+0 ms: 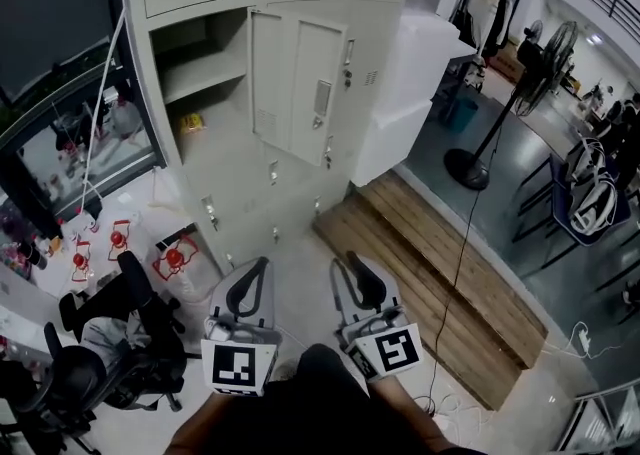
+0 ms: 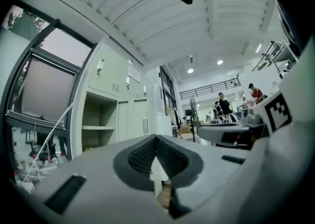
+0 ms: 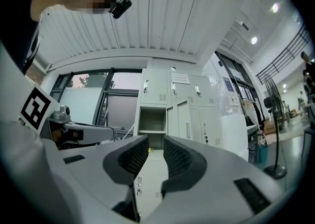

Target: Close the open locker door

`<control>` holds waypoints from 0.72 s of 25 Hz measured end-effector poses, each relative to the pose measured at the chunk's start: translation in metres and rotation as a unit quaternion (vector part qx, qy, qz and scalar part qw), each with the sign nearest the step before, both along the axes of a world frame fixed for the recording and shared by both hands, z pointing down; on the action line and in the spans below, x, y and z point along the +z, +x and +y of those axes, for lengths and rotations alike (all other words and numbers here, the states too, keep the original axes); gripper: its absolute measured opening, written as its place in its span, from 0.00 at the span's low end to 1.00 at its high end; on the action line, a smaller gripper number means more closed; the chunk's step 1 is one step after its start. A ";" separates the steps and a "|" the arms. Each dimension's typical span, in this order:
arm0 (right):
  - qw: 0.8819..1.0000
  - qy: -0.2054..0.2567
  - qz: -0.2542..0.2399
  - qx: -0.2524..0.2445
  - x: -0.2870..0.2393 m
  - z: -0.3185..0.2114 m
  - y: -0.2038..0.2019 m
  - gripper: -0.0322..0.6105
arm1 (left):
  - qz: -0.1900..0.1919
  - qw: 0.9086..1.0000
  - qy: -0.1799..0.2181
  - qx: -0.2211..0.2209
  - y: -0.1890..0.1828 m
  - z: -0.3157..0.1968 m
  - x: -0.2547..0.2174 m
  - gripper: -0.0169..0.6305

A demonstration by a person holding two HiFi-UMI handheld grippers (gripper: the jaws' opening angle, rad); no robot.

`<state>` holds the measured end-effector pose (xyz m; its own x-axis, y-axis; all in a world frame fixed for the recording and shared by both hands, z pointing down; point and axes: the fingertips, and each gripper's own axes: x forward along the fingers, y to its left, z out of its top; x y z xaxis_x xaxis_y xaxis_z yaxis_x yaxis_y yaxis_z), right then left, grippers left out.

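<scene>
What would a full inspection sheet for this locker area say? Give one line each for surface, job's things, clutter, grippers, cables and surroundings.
Surface: pale floor, with a wooden platform to the right.
Job's things: locker bank; one compartment is open, its door swung out, and a yellow item lies inside.
Clutter: red-and-white items on the floor; black chair.
Grippers: left gripper jaws together, empty; right gripper jaws apart, empty; both are short of the door.
Cables: white cable hangs beside the lockers; black cable crosses the platform.
Surroundings: standing fan, window, people far off.
</scene>
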<state>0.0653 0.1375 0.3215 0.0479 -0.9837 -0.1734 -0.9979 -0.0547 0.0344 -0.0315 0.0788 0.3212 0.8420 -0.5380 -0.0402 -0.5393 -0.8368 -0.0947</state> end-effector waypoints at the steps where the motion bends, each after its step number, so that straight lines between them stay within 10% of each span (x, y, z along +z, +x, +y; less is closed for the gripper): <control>1: 1.000 0.000 0.001 -0.003 0.000 -0.005 0.000 0.18 | 0.003 1.000 -0.004 -0.003 -0.001 -0.003 0.001 0.03; 18: 0.997 0.044 0.014 -0.068 -0.023 -0.123 0.071 0.18 | -0.001 0.998 0.015 -0.063 0.061 -0.111 0.002 0.03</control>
<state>0.1366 0.0145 0.2987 -0.0912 -0.9618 -0.2582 -0.9950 0.0776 0.0625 0.0291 -0.0320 0.3236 0.7674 -0.6387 -0.0560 -0.6403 -0.7589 -0.1189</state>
